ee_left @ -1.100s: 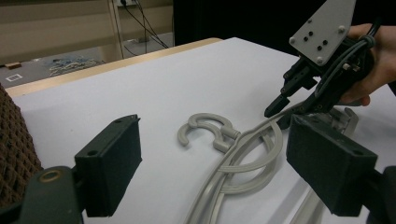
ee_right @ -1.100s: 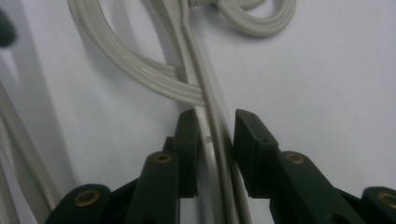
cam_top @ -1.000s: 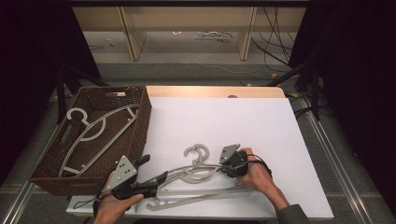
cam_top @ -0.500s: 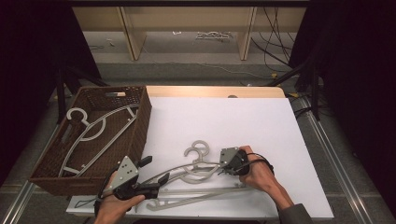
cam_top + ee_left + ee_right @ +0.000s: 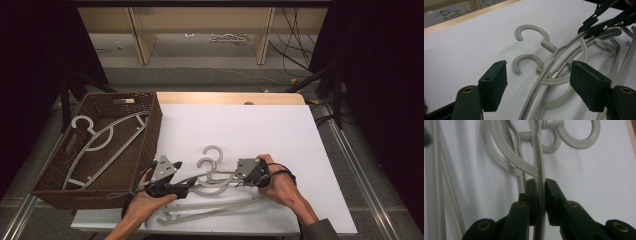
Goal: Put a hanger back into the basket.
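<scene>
A white sheet covers the bench, leaving a strip of bare pale wood along its far edge. Past that edge lies a grey floor with thin cables trailing across it, and a low wooden shelf unit with open compartments stands behind. Black curtains hang at both sides. Metal rails run beside the bench. Light falls evenly from above.

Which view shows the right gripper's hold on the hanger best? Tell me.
The right gripper view: the right gripper has its jaws shut on the hanger arm. The left gripper view catches it far off, top right. The high view shows the hand covering it.
</scene>
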The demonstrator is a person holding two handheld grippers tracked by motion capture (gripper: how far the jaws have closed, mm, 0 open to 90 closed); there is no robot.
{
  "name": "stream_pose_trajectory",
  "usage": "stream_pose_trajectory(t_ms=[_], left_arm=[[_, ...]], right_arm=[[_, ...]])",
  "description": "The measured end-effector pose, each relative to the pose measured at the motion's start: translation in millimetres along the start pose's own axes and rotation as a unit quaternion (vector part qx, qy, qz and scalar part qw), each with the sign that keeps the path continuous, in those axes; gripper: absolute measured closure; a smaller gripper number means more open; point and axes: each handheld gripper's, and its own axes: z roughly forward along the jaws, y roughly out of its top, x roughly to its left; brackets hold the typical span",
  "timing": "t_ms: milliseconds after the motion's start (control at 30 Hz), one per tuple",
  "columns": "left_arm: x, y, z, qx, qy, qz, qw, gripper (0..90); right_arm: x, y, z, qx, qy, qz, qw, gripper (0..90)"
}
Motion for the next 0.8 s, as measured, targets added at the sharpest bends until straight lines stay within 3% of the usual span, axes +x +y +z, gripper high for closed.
stream_pose_trajectory(t_ms=[67, 100, 133, 200, 300, 500, 700, 767, 800], left_arm=[[0.9, 4.3, 6.9, 0.017, -0.004, 0.012, 0.9998, 33.5], [-1.1, 5.9, 12.3, 0.012, -0.003, 0.004, 0.9999, 34.6], [-0.6, 8.9, 15.6, 0.027, -0.005, 0.017, 0.9995, 35.1], [-1.6, 11.5, 20.7, 0.036, -0.01, 0.022, 0.9991, 35.6], [-2.8, 13.9, 26.9, 0.04, -0.008, 0.026, 0.9988, 37.9], [-2.2, 15.1, 34.5, 0.049, -0.024, 0.032, 0.998, 43.2], [-7.4, 18.7, 45.4, 0.08, -0.04, 0.061, 0.9941, 53.6], [-9.0, 18.4, 47.8, 0.086, -0.043, 0.066, 0.9932, 60.8], [-8.9, 18.6, 48.8, 0.086, -0.047, 0.072, 0.9925, 69.1]], right_arm=[[0.3, 0.7, -2.3, -0.004, 0.0, -0.008, 1.0, 81.9], [0.6, 1.1, -3.2, -0.004, -0.002, -0.009, 1.0, 81.9], [1.3, 1.7, -4.3, -0.003, -0.006, -0.007, 1.0, 81.9], [1.1, 3.4, -6.2, -0.009, -0.008, -0.011, 0.9999, 81.9], [1.5, 5.3, -9.9, -0.013, -0.006, -0.014, 0.9998, 81.9], [0.4, 7.8, -16.2, -0.022, -0.013, -0.025, 0.9994, 81.9], [2.2, 12.0, -20.2, -0.028, -0.008, -0.027, 0.9992, 81.8], [1.6, 12.6, -21.4, -0.03, -0.015, -0.031, 0.999, 81.8], [2.2, 12.5, -21.8, -0.031, -0.013, -0.03, 0.999, 81.8]])
